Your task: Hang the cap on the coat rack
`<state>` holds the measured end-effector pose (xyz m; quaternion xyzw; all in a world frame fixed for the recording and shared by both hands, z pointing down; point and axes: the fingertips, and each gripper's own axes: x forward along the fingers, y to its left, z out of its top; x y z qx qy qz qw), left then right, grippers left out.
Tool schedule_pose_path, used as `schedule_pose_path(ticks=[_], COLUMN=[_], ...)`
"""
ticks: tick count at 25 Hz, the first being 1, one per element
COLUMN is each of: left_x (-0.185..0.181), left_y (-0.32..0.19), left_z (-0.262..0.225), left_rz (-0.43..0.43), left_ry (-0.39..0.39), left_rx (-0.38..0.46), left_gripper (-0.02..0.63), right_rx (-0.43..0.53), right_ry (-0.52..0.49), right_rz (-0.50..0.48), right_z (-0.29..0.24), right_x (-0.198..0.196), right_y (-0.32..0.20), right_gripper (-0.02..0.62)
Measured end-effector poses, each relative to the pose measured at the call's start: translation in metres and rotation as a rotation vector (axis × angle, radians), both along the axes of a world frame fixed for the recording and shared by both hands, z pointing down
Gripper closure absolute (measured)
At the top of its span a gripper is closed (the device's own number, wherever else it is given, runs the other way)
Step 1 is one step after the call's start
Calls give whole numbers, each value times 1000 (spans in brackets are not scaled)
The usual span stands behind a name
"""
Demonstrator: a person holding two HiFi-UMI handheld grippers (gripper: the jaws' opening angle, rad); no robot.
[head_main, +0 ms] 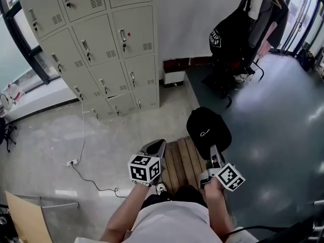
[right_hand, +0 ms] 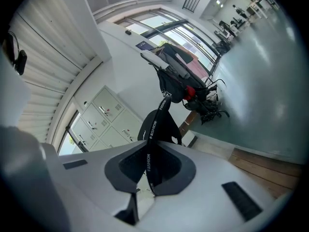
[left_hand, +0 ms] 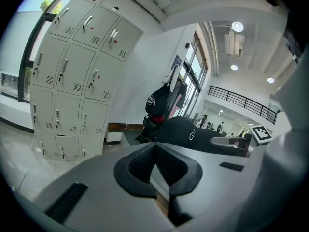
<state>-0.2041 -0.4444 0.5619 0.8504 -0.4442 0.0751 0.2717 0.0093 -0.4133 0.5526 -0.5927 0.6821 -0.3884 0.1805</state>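
Note:
My right gripper (head_main: 214, 154) is shut on a black cap (head_main: 208, 129) and holds it out in front of me above the floor. In the right gripper view the cap's strap (right_hand: 148, 159), printed FASHION, runs between the closed jaws, and the cap (right_hand: 159, 125) hangs just beyond them. The coat rack (head_main: 246, 24) stands ahead to the right, loaded with dark bags and clothes; it also shows as the rack (right_hand: 177, 85) past the cap. My left gripper (head_main: 156, 147) is shut on nothing, left of the cap. From the left gripper (left_hand: 155, 164) the cap (left_hand: 186, 132) and rack (left_hand: 166, 96) lie ahead.
Grey lockers (head_main: 96, 49) line the wall ahead on the left. A power strip (head_main: 72, 162) with its cable lies on the floor at left. I stand by a wooden slatted board (head_main: 181, 165). A cardboard sheet (head_main: 23, 219) leans at lower left.

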Motion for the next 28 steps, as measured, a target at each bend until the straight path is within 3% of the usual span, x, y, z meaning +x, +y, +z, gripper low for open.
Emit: schedule_pose_path(ticks=[8,15,28], left_x=[-17,-9,34], left_y=[-34,-70,-211], left_z=[6,14,4], left_rz=[-14,-10,46], left_ry=[20,-2,-56], left_rx=[-11,-14,20], left_gripper=[603,603,603], right_rx=[-13,-24,-5], right_ry=[20,11,-42], right_rz=[3,-22,-25], right_z=[1,16,20], right_x=[-12,-16,0], right_y=[-31,-68,-207], right_gripper=[575,575,575])
